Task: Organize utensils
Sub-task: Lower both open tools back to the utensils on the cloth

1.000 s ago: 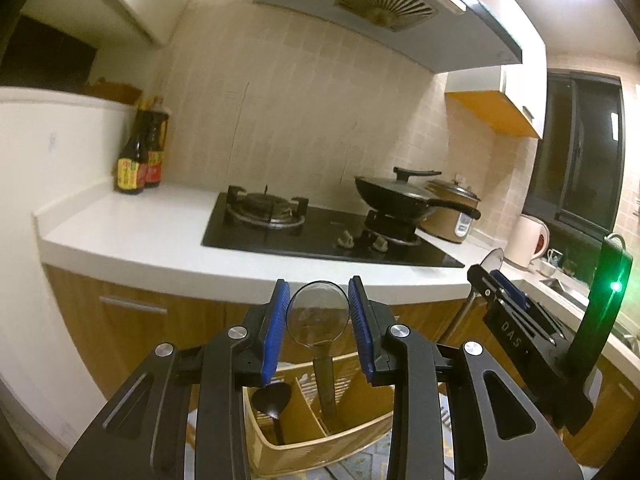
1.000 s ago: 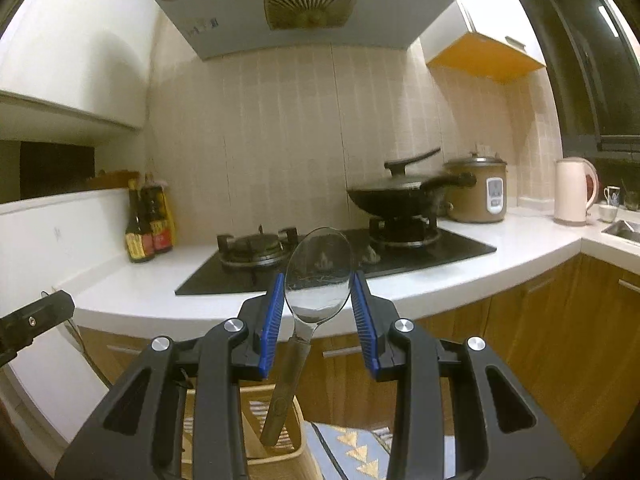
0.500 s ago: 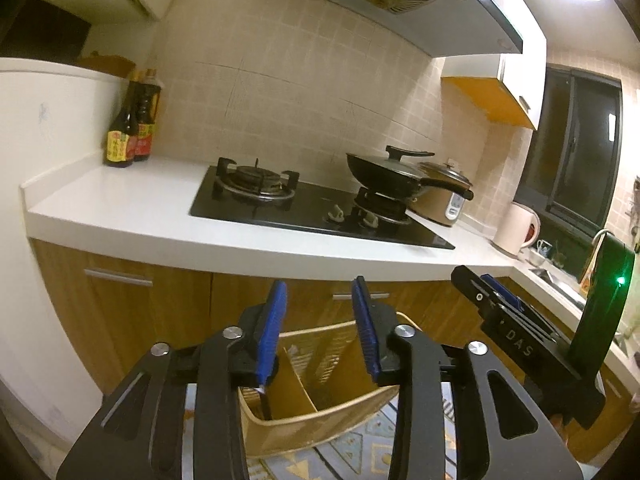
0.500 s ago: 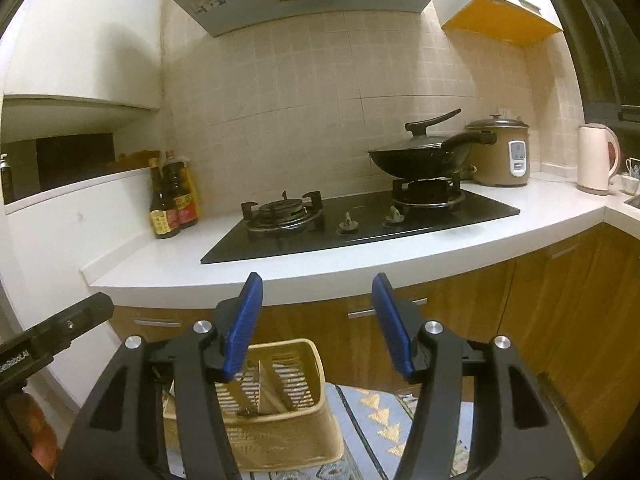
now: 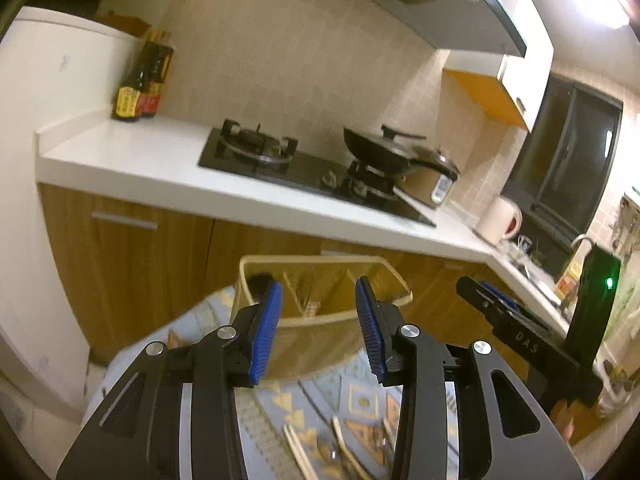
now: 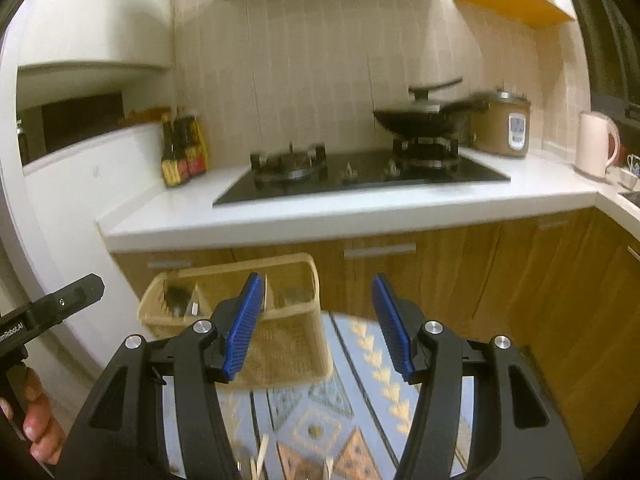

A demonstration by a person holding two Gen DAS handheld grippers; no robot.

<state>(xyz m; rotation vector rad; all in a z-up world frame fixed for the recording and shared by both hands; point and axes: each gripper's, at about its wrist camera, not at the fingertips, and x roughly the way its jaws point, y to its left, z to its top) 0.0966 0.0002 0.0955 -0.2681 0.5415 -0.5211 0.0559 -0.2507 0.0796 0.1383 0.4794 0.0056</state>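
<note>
A: Chopsticks (image 5: pixel 298 450) first, in the left wrist view: a few pale sticks lie on the patterned mat (image 5: pixel 360 396), on the near side of the basket (image 5: pixel 320 312), blurred.

B: How would they handle?

A: I'd judge light, stiff and thin, likely to roll; best pinched across the middle of the shaft. The left claw (image 5: pixel 318 322) is spread and empty, hovering above them with the basket straight ahead between its pads. The right claw (image 5: pixel 486 300) shows to the right of the basket.

B: And the right wrist view?

A: Only stick ends (image 6: pixel 260 462) show at the bottom edge, on the mat (image 6: pixel 316 420), near side of the basket (image 6: pixel 240 304). The right claw (image 6: pixel 316 322) is spread wide, empty, above the basket's right end. Some utensils already stand in the basket's compartments; which, I can't tell.
</note>
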